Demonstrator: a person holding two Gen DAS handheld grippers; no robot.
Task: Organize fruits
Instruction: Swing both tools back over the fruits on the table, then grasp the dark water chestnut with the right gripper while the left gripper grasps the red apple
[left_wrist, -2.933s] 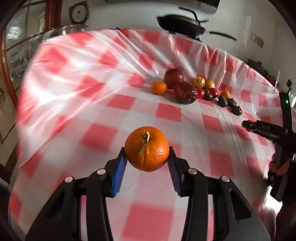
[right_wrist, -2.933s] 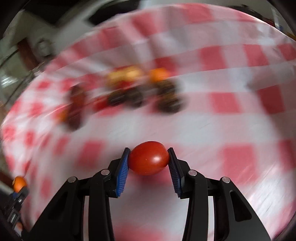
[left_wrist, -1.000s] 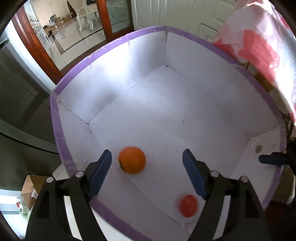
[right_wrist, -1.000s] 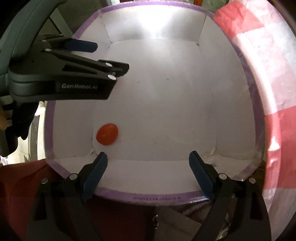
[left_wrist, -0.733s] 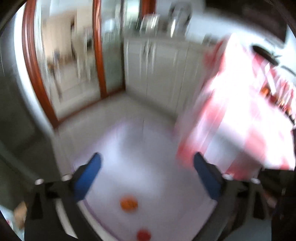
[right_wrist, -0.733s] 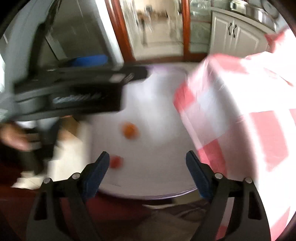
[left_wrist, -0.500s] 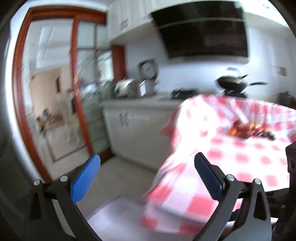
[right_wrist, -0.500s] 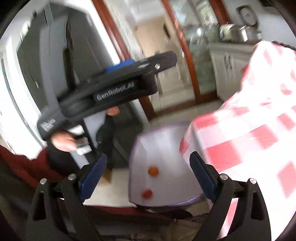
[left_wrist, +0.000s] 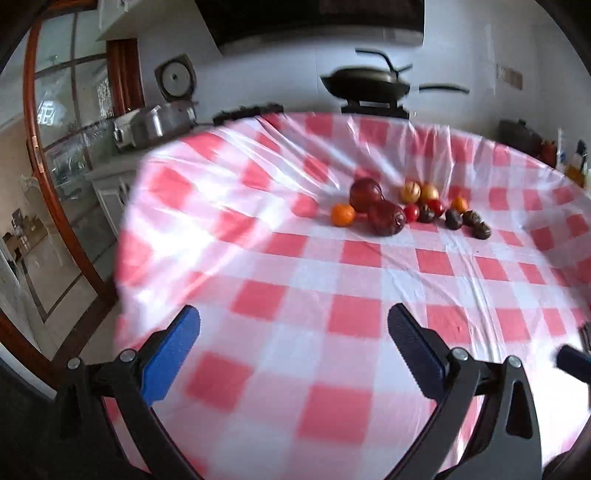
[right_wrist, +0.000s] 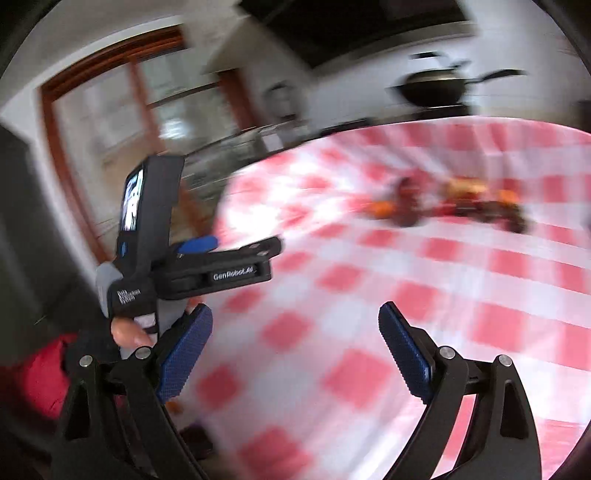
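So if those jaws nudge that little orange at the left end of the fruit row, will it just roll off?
The orange looks round, so it would probably roll. The glossy tablecloth likely offers little grip.

Fruits on the checked cloth, clustered far from the near edge: small orange (left_wrist: 342, 215) at left, two large dark-red fruits (left_wrist: 376, 210) touching, two yellowish ones (left_wrist: 419, 191) behind, red cherry tomatoes (left_wrist: 411, 213), and wrinkled dark fruits (left_wrist: 467, 222) trailing right.
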